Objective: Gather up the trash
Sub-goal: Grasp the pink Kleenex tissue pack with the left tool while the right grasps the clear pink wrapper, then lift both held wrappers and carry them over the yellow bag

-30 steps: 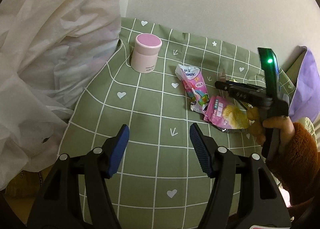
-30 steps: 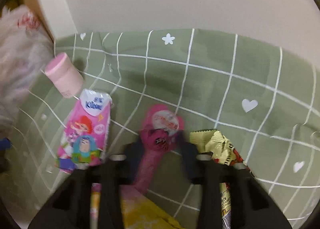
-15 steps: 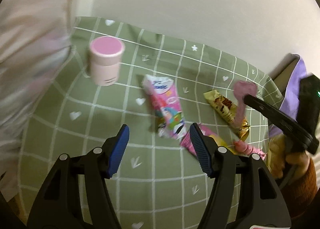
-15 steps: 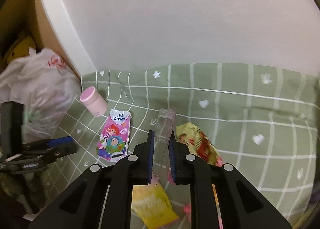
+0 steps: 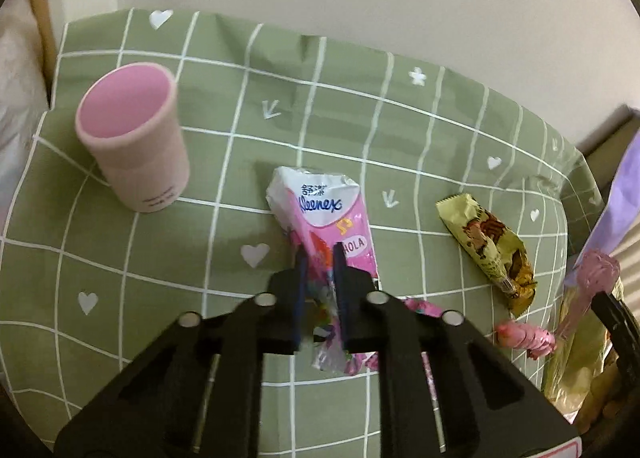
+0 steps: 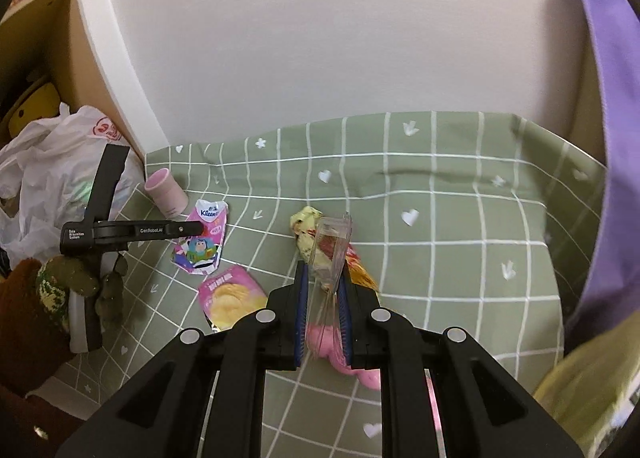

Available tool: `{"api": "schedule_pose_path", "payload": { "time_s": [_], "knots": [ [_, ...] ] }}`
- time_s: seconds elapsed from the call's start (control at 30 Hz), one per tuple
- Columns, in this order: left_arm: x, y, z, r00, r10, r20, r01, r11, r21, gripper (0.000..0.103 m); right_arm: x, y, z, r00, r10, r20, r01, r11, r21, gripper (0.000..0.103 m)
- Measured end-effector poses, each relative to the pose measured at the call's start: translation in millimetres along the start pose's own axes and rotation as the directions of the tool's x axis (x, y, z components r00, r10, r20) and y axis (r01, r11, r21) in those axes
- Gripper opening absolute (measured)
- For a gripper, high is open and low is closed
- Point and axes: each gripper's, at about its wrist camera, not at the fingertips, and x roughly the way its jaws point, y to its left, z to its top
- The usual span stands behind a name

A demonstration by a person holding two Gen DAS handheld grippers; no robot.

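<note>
As seen from the left wrist, the left gripper (image 5: 318, 262), jaws just closed, apparently pinches the Kleenex pack (image 5: 324, 218) on the cloth (image 5: 200, 146). From the right wrist, the right gripper (image 6: 323, 282) clamps a clear wrapper (image 6: 332, 250) aloft. Step: pickup; next, carry both to the bag (image 6: 44, 166).
</note>
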Motion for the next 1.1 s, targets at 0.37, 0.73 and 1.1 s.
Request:
{"api": "schedule_pose_path", "payload": {
  "time_s": [0.37,0.73,1.1],
  "knots": [
    [-82.9,-53.7,6.0,0.975,-0.052,0.217,0.021,0.989,0.145,0.003,-53.1,1.5,-4.8,0.994,-0.048,0.102,0.048,0.999,0.008,0.015],
    [-180.3,-148.8,20.4,0.878,-0.297,0.376,0.144,0.912,0.384,0.004,-144.2,4.2,0.3,0.940,-0.186,0.286,0.198,0.980,-0.013,0.015],
    [-209.3,-286.5,-0.2,0.779,-0.579,0.240,0.297,0.678,0.672,0.004,-246.7,-39.2,-24.3,0.833,-0.411,0.371,0.378,0.912,0.162,0.015]
  ]
}}
